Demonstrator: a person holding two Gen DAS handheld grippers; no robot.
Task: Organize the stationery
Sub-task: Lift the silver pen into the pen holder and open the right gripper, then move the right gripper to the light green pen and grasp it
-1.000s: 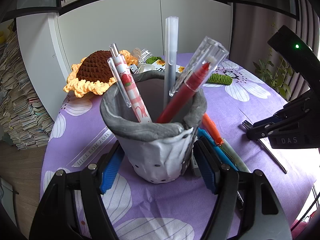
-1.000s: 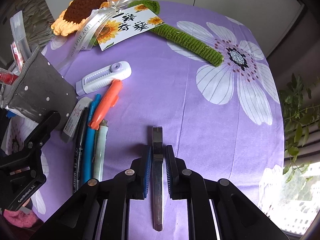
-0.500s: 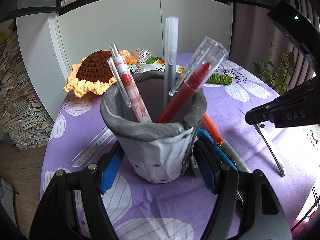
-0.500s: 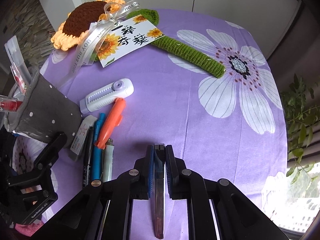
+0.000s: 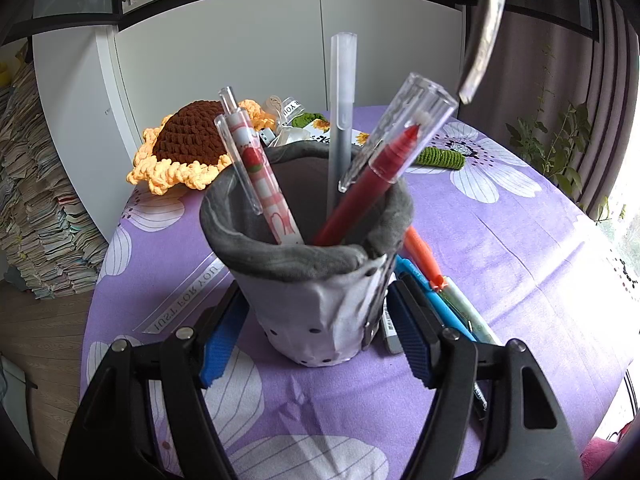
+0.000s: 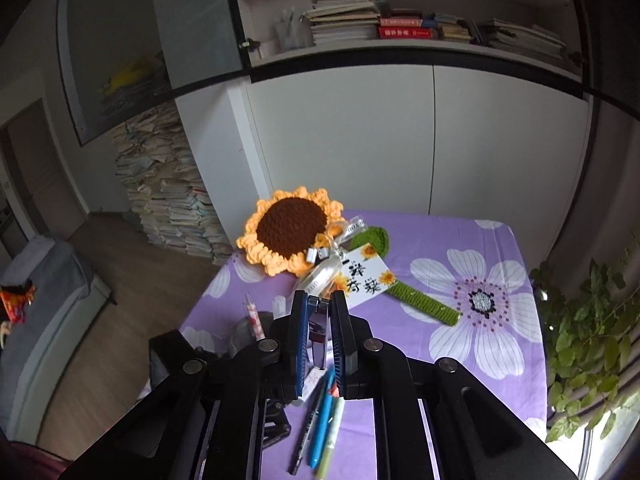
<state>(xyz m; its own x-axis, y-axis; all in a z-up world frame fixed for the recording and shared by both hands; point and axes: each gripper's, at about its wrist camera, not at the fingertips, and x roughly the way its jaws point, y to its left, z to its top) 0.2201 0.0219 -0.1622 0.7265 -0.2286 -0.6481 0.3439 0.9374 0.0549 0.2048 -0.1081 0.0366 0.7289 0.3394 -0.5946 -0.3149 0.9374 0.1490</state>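
A grey fabric pen holder (image 5: 316, 280) stands on the purple flowered tablecloth (image 5: 500, 240). My left gripper (image 5: 314, 334) has its blue pads on both sides of the holder's base. In the holder are a red pen (image 5: 372, 184), a grey pen (image 5: 340, 120) and a pink checked pen (image 5: 260, 184). My right gripper (image 6: 319, 320) is shut on a metal ruler (image 6: 319, 336), held high above the table; the ruler's tip (image 5: 480, 40) hangs at the top right of the left wrist view. The holder is mostly hidden in the right wrist view.
Loose pens lie to the right of the holder: an orange one (image 5: 422, 254), a blue one (image 6: 322, 420), a green one (image 6: 334, 436) and a black marker (image 6: 306, 428). A crocheted sunflower (image 6: 290, 236) with a card (image 6: 362, 282) lies at the table's far side. Book stacks (image 6: 172, 200) stand left.
My right gripper has lifted the ruler off the tablecloth, risen well above the table and swung toward the holder. The left gripper and the holder have not moved.
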